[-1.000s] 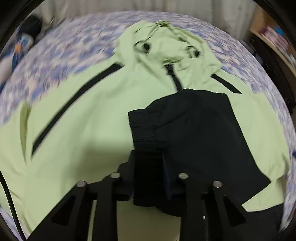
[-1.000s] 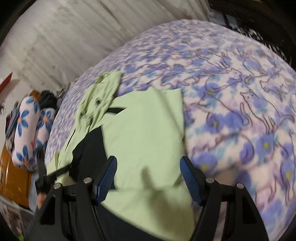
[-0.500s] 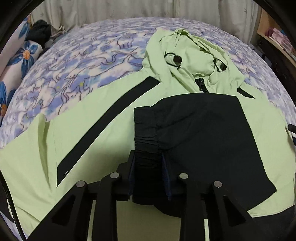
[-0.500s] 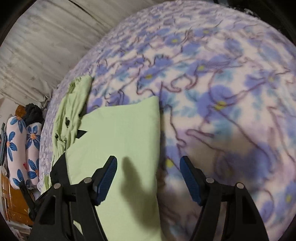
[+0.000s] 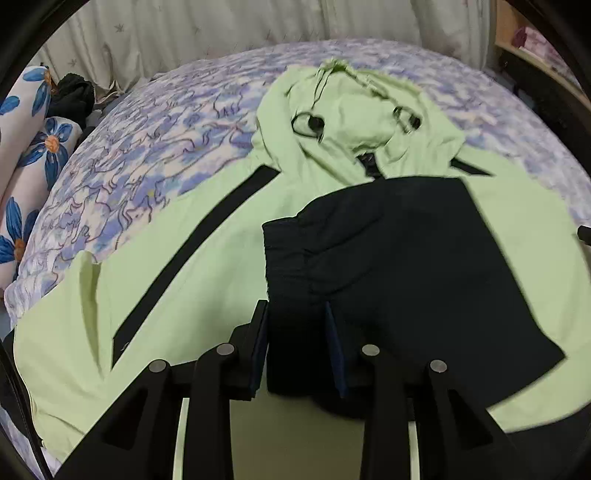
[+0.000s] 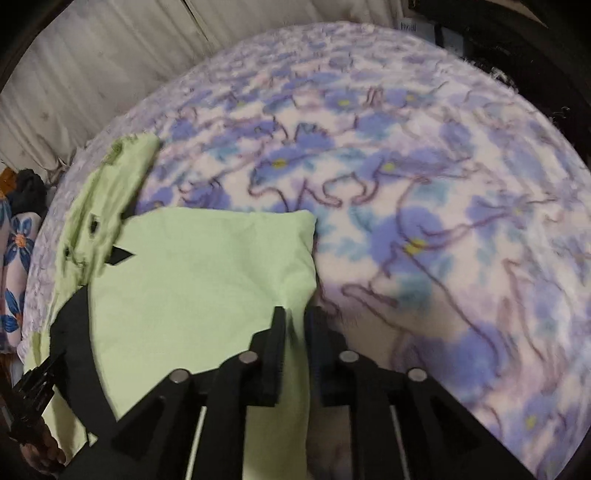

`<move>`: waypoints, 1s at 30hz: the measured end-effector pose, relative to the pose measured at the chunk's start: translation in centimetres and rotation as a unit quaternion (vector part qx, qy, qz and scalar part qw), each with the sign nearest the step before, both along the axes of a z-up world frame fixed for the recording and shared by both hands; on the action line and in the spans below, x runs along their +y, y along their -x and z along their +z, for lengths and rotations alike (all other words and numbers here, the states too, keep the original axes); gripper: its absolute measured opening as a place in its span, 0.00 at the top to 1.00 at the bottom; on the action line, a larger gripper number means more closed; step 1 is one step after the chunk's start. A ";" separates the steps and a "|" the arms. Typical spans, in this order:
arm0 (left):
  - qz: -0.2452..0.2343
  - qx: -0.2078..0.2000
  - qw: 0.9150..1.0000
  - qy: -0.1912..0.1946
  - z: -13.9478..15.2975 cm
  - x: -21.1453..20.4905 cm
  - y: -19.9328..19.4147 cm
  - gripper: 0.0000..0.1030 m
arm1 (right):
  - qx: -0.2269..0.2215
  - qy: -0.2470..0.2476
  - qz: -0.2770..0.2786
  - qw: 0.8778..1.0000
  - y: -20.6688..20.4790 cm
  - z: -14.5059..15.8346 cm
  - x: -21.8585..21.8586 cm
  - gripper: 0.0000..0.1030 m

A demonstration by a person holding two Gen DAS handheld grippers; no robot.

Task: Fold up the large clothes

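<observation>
A light green hooded jacket with black trim lies spread on the bed, hood at the far end. Its black sleeve is folded across the chest. My left gripper is shut on the sleeve's gathered cuff. In the right wrist view the jacket's green right side lies flat, and my right gripper is shut on its folded outer edge, low over the bed.
The bed has a purple flower-print blanket. Blue-flowered pillows and a dark bundle lie at the left. Curtains hang behind the bed. A wooden shelf stands at the right.
My right gripper, open before, has moved down to the jacket's right edge and closed on it. My left gripper still holds the black cuff; its view has drawn back slightly.
</observation>
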State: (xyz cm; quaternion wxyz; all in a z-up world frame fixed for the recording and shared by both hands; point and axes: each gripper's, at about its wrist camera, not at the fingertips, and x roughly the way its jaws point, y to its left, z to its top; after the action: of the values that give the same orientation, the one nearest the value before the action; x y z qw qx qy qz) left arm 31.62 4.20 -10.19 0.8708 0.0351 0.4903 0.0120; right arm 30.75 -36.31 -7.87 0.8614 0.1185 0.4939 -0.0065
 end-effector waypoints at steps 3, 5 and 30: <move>-0.010 -0.028 0.999 0.016 2.2 0.3 1.9 0.73 | -0.017 0.014 0.011 1.000 2.5 2.1 1.5 0.59; -0.018 -0.042 0.998 0.047 3.6 0.4 3.1 0.73 | -0.026 -0.015 0.033 0.999 4.1 2.8 3.2 0.56; -0.008 0.025 0.996 0.083 -1.9 -4.3 3.4 0.35 | 0.019 0.000 0.044 0.999 7.6 -2.2 3.1 0.95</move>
State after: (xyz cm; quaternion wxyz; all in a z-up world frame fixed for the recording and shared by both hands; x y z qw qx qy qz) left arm 28.25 -0.10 -12.06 0.8584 -0.0329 0.5107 -0.0365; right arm 23.19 -33.19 -10.08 0.8514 0.0962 0.5147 0.0292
